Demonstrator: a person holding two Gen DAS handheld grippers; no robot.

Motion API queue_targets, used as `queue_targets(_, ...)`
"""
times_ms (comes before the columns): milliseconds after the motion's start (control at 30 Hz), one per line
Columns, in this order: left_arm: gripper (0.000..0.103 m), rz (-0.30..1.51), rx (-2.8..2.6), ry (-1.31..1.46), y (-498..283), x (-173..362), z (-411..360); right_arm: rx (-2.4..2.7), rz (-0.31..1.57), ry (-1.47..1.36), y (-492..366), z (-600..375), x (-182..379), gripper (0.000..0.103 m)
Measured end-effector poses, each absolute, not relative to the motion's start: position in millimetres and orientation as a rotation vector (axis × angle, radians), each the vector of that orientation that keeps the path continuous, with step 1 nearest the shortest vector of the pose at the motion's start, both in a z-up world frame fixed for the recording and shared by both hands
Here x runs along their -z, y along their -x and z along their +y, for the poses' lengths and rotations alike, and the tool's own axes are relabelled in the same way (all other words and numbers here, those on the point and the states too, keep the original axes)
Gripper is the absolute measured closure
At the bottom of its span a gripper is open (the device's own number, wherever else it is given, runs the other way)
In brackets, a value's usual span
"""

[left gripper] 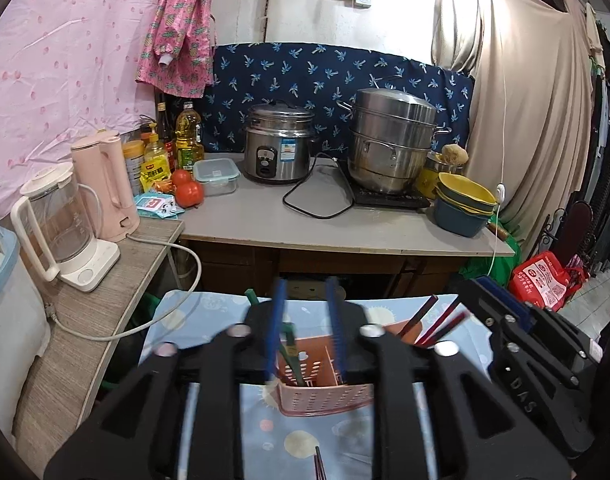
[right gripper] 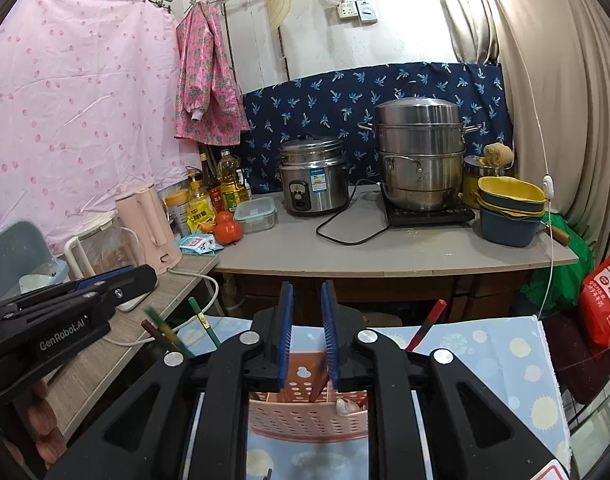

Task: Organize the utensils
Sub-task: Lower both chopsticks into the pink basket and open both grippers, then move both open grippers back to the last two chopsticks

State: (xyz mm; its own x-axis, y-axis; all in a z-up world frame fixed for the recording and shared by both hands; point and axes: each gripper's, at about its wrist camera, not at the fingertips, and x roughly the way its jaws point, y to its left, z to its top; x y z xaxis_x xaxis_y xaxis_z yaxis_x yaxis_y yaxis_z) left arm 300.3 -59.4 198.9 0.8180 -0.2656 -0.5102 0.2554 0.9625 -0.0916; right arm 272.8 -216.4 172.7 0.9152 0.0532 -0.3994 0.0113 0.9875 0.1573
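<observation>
A pink perforated utensil basket [left gripper: 325,398] [right gripper: 309,416] stands on a blue dotted cloth right under both grippers. My left gripper [left gripper: 307,292] is open over it, with a green chopstick [left gripper: 291,354] standing in the basket between its fingers, untouched. Red chopsticks [left gripper: 437,322] lean out of the basket's right side. My right gripper [right gripper: 307,294] is open above the basket; a dark red chopstick [right gripper: 319,386] stands in it below the pads. Green chopsticks [right gripper: 203,322] and a red one [right gripper: 427,324] stick out at the sides. Another chopstick pair [left gripper: 319,464] lies on the cloth.
Behind is a grey counter [left gripper: 345,228] with a rice cooker [left gripper: 279,146], a steel steamer pot [left gripper: 391,140], stacked bowls [left gripper: 465,202], tomatoes, bottles and a cable. A wooden shelf at left holds a pink kettle [left gripper: 105,184] and a glass kettle [left gripper: 61,220].
</observation>
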Motion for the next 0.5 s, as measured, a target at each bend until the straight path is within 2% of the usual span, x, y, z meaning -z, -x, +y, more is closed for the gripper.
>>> queue_targets(33, 0.065, 0.543, 0.268, 0.019, -297, -199, -58, -0.022, 0.411, -0.161, -269, -217, -174, 0.083)
queue_targets(167, 0.065, 0.554, 0.259, 0.023, -288, -195, -52, -0.016, 0.398, -0.160, -253, -219, -177, 0.079)
queue_targets(500, 0.065, 0.592, 0.254, 0.030, -254, -177, -36, -0.021, 0.442, -0.163, -212, -215, -158, 0.079)
